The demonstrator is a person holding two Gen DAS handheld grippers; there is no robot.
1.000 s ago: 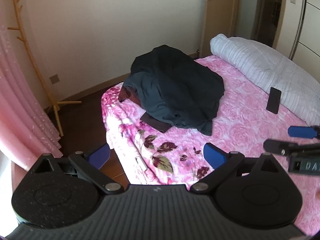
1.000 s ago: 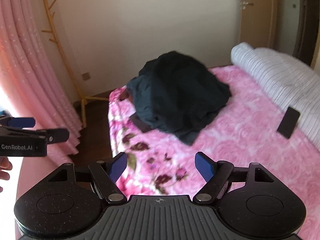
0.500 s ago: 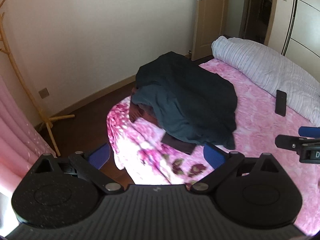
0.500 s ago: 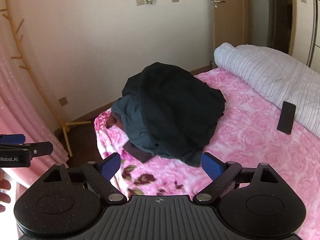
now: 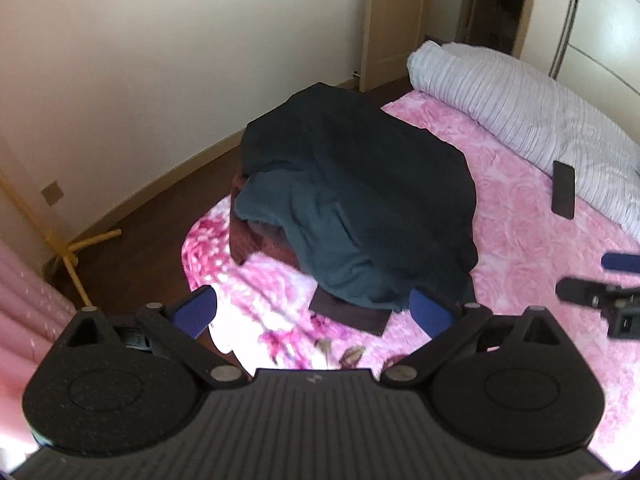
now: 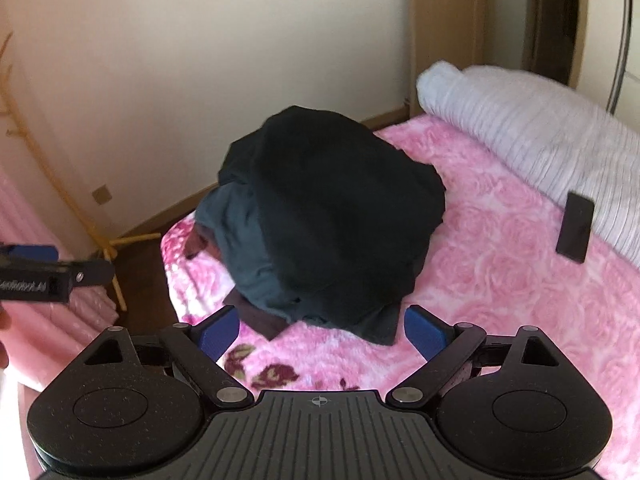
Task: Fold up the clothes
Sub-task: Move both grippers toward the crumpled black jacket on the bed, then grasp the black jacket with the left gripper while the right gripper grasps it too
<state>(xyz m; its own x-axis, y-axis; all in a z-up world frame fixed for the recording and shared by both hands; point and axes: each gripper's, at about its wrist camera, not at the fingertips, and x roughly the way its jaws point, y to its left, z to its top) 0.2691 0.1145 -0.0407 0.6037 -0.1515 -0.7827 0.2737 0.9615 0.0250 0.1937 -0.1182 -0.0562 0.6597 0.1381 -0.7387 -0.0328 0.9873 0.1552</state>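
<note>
A heap of dark clothes (image 5: 360, 204) lies on the corner of the pink flowered bed (image 5: 520, 248): a black garment on top, a dark teal one (image 5: 320, 240) under it, maroon pieces (image 5: 256, 240) at the bottom. It also shows in the right wrist view (image 6: 340, 216). My left gripper (image 5: 314, 312) is open and empty, above the bed's near edge just short of the heap. My right gripper (image 6: 322, 330) is open and empty, in front of the heap's near edge. Each gripper shows at the side of the other's view.
A black phone (image 5: 563, 195) lies on the bed against a rolled white striped quilt (image 5: 520, 108). A yellow wooden coat stand (image 5: 68, 248) is at the left by pink curtains (image 5: 32, 308). Dark wood floor lies beyond the bed corner; a door (image 6: 444, 32) is behind.
Both grippers have moved forward toward the heap, which now looks larger and closer. Both stay open and empty. The clothes have not moved.
</note>
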